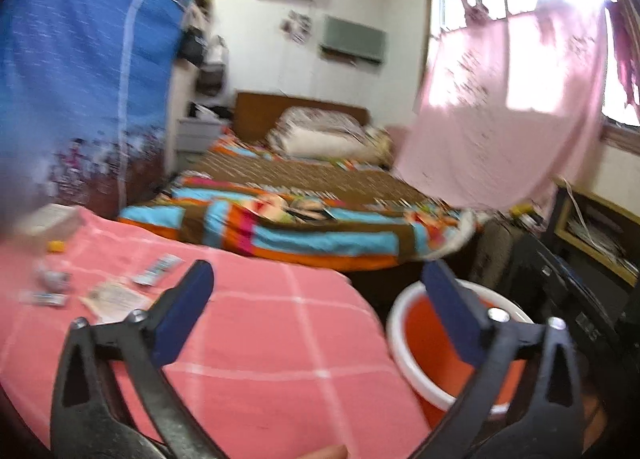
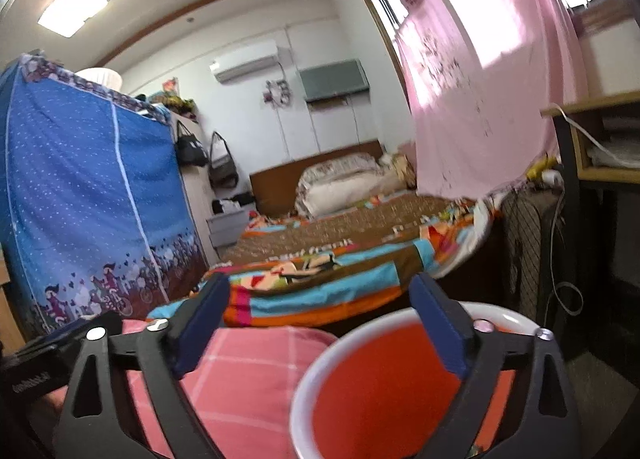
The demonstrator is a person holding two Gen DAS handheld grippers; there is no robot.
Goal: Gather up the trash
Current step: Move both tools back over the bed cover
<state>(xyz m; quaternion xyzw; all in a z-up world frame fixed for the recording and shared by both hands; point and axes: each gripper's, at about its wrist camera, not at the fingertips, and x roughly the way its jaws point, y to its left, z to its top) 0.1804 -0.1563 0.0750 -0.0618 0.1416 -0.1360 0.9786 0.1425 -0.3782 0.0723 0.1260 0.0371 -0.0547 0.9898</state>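
An orange bucket with a white rim [image 1: 436, 359] stands on the floor right of a table with a pink checked cloth [image 1: 256, 339]. Trash lies on the cloth at the left: a flat wrapper [image 1: 157, 269], a crumpled paper piece [image 1: 114, 299], a crumpled grey ball [image 1: 54, 279] and a small wrapper [image 1: 44, 299]. My left gripper [image 1: 320, 295] is open and empty, above the table's right edge and the bucket. My right gripper [image 2: 320, 311] is open and empty, over the bucket [image 2: 384, 391] and the cloth [image 2: 240, 379].
A bed with a colourful blanket [image 1: 304, 195] stands behind the table. A blue fabric wardrobe [image 1: 80, 79] is at the left. A pink curtain [image 1: 504, 111] hangs at the right over a dark desk [image 1: 592, 243]. A white box [image 1: 48, 219] and a yellow bit [image 1: 55, 246] sit on the cloth.
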